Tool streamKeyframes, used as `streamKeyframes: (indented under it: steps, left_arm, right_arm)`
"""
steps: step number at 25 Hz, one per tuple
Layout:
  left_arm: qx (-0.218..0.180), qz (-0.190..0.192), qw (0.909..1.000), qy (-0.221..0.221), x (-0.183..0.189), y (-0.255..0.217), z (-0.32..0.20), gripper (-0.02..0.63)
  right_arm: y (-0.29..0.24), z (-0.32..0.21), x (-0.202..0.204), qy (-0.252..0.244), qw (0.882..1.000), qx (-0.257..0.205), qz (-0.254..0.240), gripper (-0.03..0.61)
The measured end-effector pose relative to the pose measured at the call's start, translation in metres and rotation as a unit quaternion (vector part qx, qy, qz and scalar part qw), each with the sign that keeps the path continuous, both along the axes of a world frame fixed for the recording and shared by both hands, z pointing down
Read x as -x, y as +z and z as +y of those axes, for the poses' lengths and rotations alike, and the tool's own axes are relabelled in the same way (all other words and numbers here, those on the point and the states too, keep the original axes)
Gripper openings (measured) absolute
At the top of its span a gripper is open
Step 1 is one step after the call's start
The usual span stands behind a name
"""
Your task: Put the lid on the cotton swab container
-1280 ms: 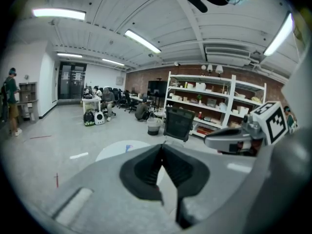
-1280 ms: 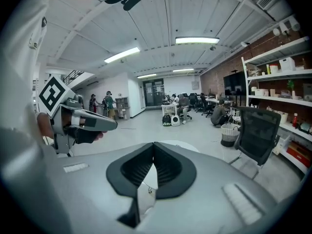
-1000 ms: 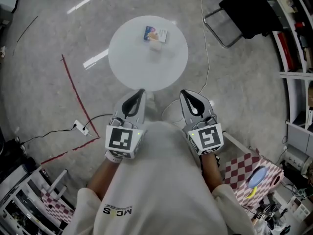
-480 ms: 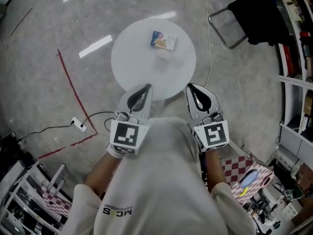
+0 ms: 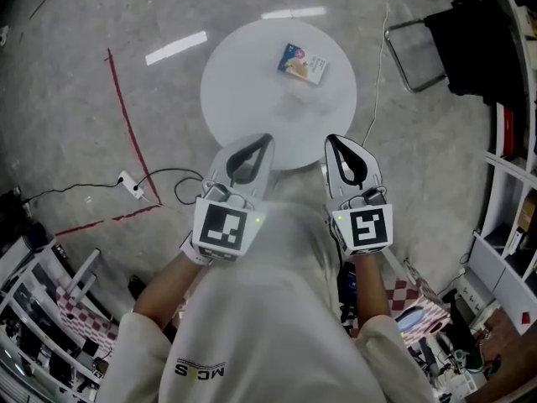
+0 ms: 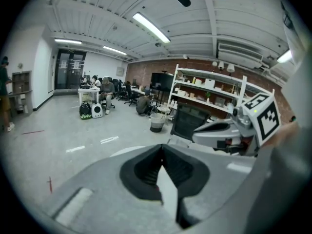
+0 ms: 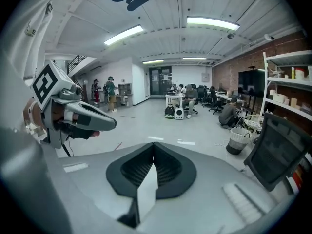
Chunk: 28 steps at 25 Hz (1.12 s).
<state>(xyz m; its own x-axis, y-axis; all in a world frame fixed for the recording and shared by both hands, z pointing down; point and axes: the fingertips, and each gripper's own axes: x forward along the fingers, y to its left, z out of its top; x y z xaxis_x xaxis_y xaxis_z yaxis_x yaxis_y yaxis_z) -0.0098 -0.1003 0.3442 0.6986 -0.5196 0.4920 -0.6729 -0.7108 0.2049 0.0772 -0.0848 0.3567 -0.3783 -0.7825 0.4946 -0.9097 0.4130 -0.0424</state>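
**Head view:** round white bench (image 5: 243, 82). The cotton swab container (image 5: 303, 63), a small printed pack, lies on its far right part. A pale translucent piece (image 5: 294, 101) sits just near of it, too faint to identify. The left gripper (image 5: 256, 145) and right gripper (image 5: 338, 145) are side by side over the bench's near edge, well apart from both items.

**Left gripper view:** fingers (image 6: 170, 167) pressed together, nothing between them.

**Right gripper view:** fingers (image 7: 141, 172) likewise closed and empty.
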Motion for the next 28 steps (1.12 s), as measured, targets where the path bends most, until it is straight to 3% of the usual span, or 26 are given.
streamKeyframes:
  steps: [12, 28]
  left_arm:
    - [0.013, -0.011, 0.9997, -0.018, -0.016, 0.056, -0.020, 0.000]
    - [0.041, -0.033, 0.9976, -0.046, -0.030, 0.121, -0.039, 0.000]
  right_arm:
    - [0.080, -0.041, -0.004, -0.024, 0.999, 0.013, 0.028, -0.002]
    - [0.189, -0.078, -0.011, -0.047, 0.997, 0.064, 0.021, -0.002]
